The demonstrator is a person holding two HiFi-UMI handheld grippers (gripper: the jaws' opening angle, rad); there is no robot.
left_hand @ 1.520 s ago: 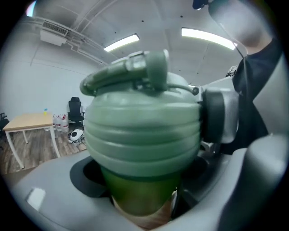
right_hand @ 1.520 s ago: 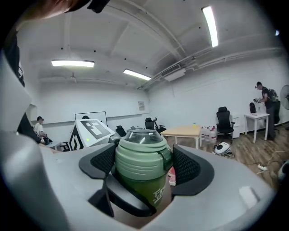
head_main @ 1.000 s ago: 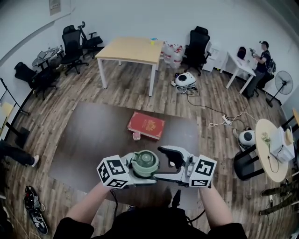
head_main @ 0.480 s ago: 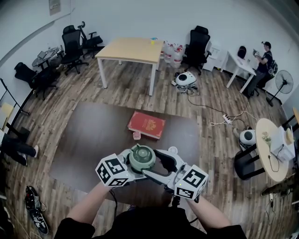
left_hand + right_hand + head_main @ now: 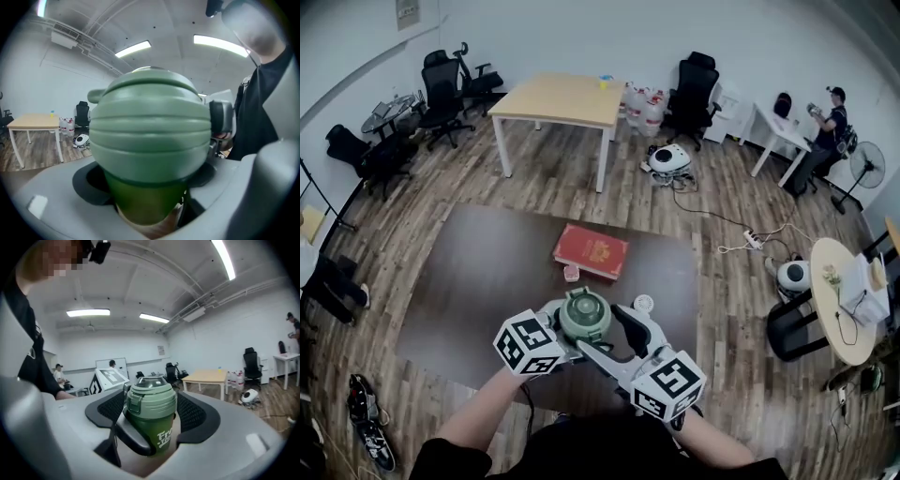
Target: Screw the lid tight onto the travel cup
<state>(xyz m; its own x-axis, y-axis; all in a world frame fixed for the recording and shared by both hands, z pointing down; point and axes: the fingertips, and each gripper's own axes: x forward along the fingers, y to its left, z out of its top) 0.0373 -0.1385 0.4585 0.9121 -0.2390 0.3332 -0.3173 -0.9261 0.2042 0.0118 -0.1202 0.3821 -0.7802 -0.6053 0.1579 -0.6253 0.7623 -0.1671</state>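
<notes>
1. Travel cup (image 5: 157, 439): upright above dark table (image 5: 478, 281), body pinched by left gripper (image 5: 567, 342).
2. Lid (image 5: 585, 317): seated on cup; right gripper (image 5: 609, 337) jaws, just closed inward, press its 2 sides.

Over the near part of your dark brown rectangular table (image 5: 469, 281) there is little room. The left gripper (image 5: 150, 192) and right gripper (image 5: 151, 425) meet there round the green plastic travel cup (image 5: 159, 439), and neither has any gap to spare. The left jaws clasp the cup's body. The right jaws have just been closing and sit against the ribbed green lid (image 5: 151, 401). Just beyond lie a small white round cap (image 5: 644, 303) and a small pink object (image 5: 572, 273), with the red hardcover book (image 5: 592, 251) behind them. The table's left half is bare, so you can pass freely there.
</notes>
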